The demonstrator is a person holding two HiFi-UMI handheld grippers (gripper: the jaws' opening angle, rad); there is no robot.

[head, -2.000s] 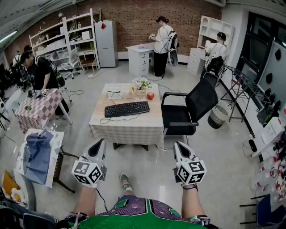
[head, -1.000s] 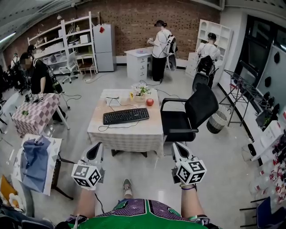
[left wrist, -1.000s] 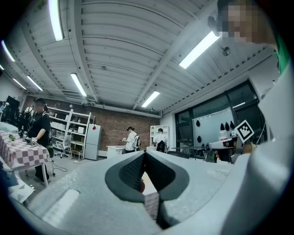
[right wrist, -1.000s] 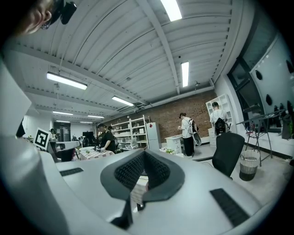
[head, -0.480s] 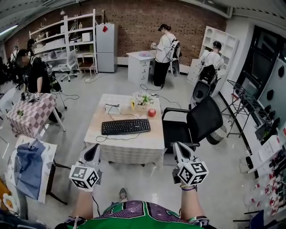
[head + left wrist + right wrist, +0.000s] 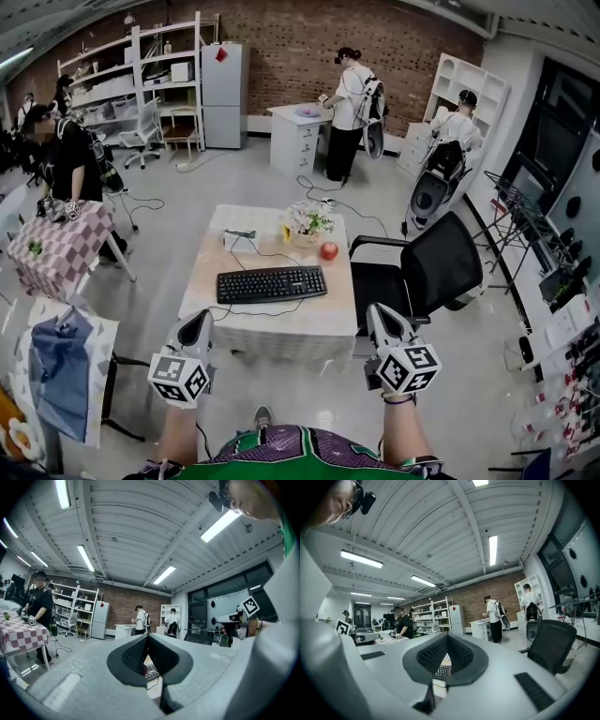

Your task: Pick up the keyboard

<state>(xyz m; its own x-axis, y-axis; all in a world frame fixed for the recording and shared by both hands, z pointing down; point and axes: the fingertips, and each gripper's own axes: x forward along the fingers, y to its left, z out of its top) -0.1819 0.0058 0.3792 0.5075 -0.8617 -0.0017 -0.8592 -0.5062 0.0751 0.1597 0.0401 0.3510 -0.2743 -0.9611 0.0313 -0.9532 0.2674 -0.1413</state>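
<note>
While the keyboard [image 6: 272, 283] lies flat in the middle of the table [image 6: 214, 246], the head view shows the left gripper [image 6: 196, 329] and the right gripper [image 6: 380, 321] held level short of the table's near edge, touching nothing. In the left gripper view the jaws are pressed together and empty, the keyboard peeking out beyond them. The right gripper view shows the same: jaws together, nothing held. I'd call this the approach; next the jaws must part and reach the keyboard's ends.

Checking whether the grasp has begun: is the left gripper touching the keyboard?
Apart. The head view shows the left gripper held short of the keyboard, with a bare stretch of tablecloth between them.
</note>
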